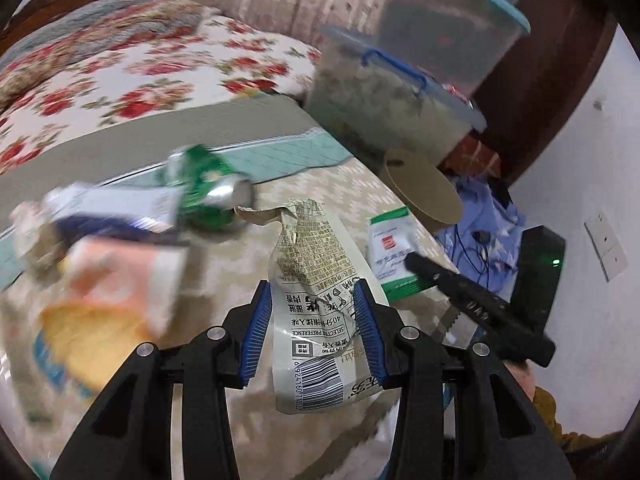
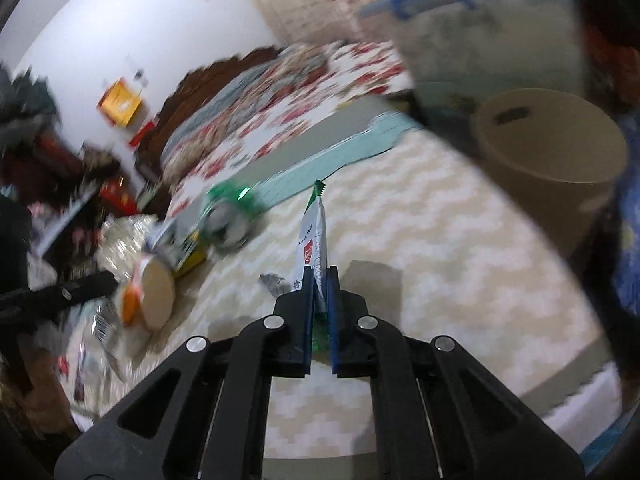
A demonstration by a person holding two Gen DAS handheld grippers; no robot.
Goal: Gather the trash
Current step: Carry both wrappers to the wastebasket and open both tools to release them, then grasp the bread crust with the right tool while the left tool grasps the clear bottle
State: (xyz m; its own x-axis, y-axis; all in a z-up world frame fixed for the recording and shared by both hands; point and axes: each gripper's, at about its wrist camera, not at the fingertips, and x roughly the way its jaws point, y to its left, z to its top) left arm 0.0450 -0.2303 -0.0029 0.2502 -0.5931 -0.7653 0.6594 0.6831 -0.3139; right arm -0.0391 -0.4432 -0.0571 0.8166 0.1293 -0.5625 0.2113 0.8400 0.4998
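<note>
My left gripper [image 1: 313, 292] has its blue pads against both sides of a crumpled grey snack wrapper [image 1: 310, 280] with a barcode, held above the patterned table. My right gripper [image 2: 320, 276] is shut on a white-and-green sachet [image 2: 314, 232] that stands edge-on between its pads; the same sachet [image 1: 390, 252] and the right gripper's fingers [image 1: 472, 304] show at the right of the left wrist view. A green can [image 1: 208, 188] lies on its side farther back, also seen in the right wrist view [image 2: 230, 216]. A round cardboard bin [image 2: 556, 160] stands at the table's right.
Blurred trash lies at the left: an orange-and-white packet [image 1: 116, 292] and a white-and-blue box [image 1: 120, 208]. Stacked clear storage tubs [image 1: 400, 92] with blue lids stand behind the bin. A floral bedspread [image 1: 120, 72] lies beyond the table. A black device [image 1: 536, 272] sits at the right.
</note>
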